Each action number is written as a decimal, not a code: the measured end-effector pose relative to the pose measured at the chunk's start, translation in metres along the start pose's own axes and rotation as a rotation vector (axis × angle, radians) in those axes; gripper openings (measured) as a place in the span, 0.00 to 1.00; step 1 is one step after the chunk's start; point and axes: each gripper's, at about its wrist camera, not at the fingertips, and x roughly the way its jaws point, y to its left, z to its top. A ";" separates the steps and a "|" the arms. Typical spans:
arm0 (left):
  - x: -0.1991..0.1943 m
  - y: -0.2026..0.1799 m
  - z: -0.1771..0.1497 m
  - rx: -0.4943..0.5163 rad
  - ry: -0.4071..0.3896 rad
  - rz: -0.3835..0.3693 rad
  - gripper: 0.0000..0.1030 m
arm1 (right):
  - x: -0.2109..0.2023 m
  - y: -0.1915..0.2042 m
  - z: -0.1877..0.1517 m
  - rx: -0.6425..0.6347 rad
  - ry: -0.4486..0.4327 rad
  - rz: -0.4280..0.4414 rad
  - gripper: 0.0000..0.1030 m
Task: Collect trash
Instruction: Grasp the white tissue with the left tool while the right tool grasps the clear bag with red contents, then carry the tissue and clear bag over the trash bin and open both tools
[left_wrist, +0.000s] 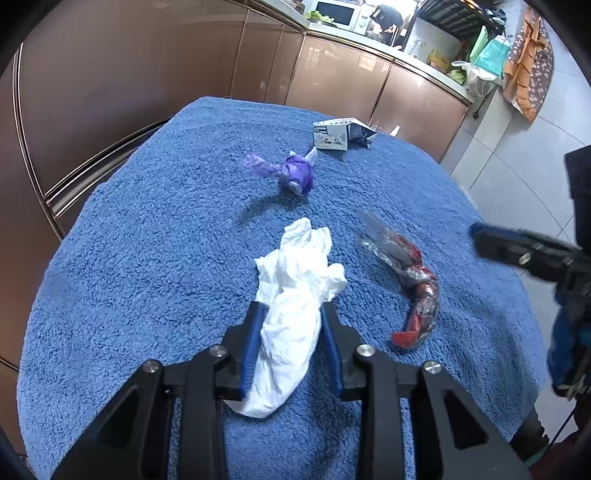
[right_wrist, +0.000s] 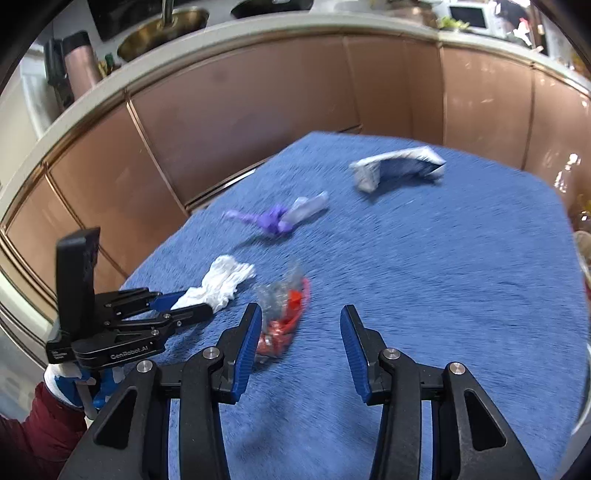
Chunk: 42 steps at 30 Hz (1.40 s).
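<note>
Step in hand: first pickup. Left hand-held gripper (left_wrist: 291, 314) pinching white tissue (left_wrist: 295, 291) on blue towel (left_wrist: 147, 258) at 6 o'clock. Right hand-held gripper (right_wrist: 301, 332) spread, empty, red wrapper (right_wrist: 282, 321) just beside its left finger. Next, likely: lift tissue; right closes on wrapper. Purple wad (left_wrist: 295, 173) and carton (left_wrist: 332, 134) at 12 o'clock.

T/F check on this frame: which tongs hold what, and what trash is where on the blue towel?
1. The left tongs grip the white tissue. True.
2. The right tongs hold the red wrapper. False: they are open and empty; the wrapper lies on the blue towel.
3. The purple wrapper lies beyond the tissue, seen from the left wrist. True.
4. The small carton is stacked on the purple wrapper. False: it lies apart, near the towel's far edge.
</note>
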 end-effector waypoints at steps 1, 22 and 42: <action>-0.001 0.001 0.000 -0.003 -0.001 0.000 0.24 | 0.009 0.003 0.000 -0.006 0.017 0.009 0.43; -0.015 -0.024 0.001 0.012 -0.003 0.072 0.10 | 0.033 -0.009 -0.011 0.013 0.078 0.088 0.19; 0.015 -0.205 0.065 0.264 0.028 -0.109 0.10 | -0.181 -0.250 -0.092 0.396 -0.204 -0.371 0.19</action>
